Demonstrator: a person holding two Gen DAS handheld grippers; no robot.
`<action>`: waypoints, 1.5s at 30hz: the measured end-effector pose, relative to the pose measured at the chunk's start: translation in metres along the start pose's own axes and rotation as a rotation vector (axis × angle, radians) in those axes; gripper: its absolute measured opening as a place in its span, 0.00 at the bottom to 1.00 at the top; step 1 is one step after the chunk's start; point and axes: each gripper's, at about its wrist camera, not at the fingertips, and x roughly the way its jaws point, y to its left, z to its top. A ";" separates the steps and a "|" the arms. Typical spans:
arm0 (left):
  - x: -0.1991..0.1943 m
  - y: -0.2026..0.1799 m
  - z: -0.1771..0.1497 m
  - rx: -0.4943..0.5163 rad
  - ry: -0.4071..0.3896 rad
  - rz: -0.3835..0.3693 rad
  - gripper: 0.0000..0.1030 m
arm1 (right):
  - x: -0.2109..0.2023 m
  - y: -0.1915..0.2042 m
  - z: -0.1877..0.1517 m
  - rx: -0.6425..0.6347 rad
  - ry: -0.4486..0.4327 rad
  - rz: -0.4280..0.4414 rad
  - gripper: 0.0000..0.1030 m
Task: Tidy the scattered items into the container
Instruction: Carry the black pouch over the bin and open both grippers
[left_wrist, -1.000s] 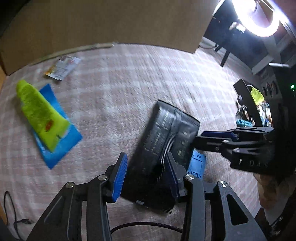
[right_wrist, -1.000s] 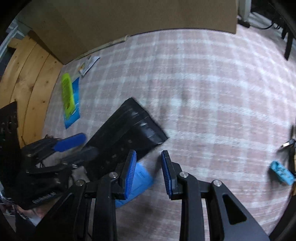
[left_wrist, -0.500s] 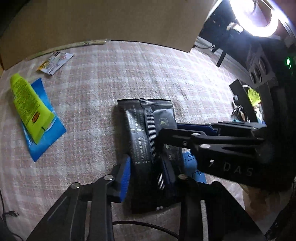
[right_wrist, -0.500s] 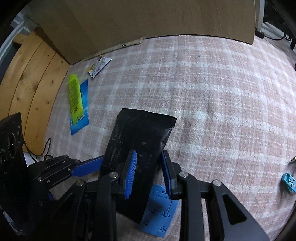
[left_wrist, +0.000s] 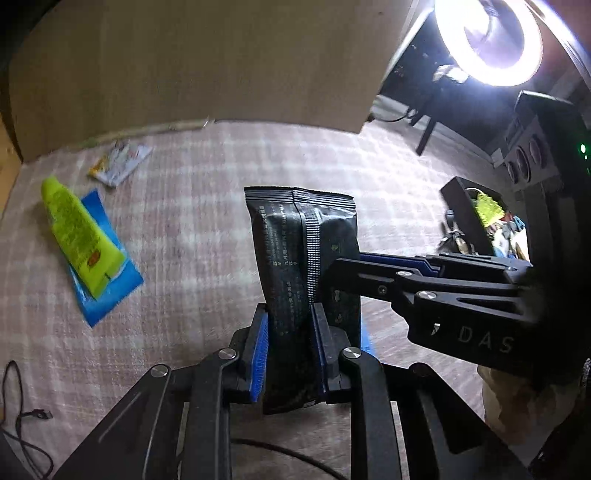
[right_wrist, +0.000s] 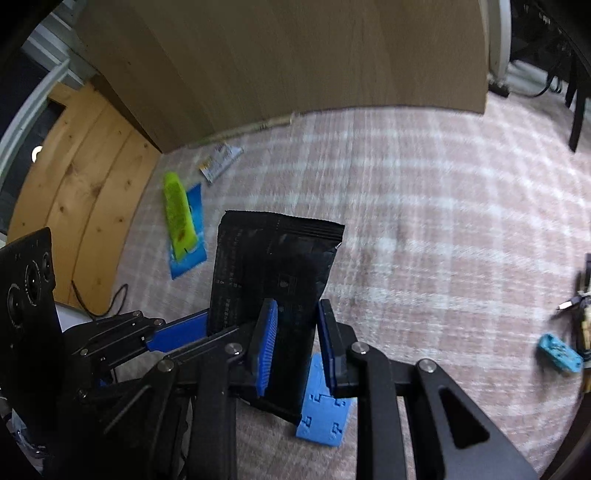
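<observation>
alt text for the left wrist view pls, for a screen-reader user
The left tool is closing on a black foil pouch, and the right tool clamps the pouch's side. On the checked carpet lie a yellow-green tube and a small sachet.

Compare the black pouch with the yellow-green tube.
The black pouch is dark, flat and crimp-edged; the yellow-green tube is bright and tapered. The pouch is raised, gripped by the closing left gripper and right gripper; the tube lies untouched on a blue packet.
</observation>
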 end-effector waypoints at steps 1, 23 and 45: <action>-0.002 -0.006 0.002 0.008 -0.005 0.001 0.19 | -0.005 -0.001 0.000 0.004 -0.011 -0.001 0.22; 0.014 -0.248 0.022 0.348 -0.029 -0.216 0.19 | -0.196 -0.155 -0.079 0.293 -0.275 -0.180 0.22; 0.076 -0.401 -0.001 0.459 0.080 -0.261 0.27 | -0.275 -0.297 -0.139 0.427 -0.261 -0.338 0.27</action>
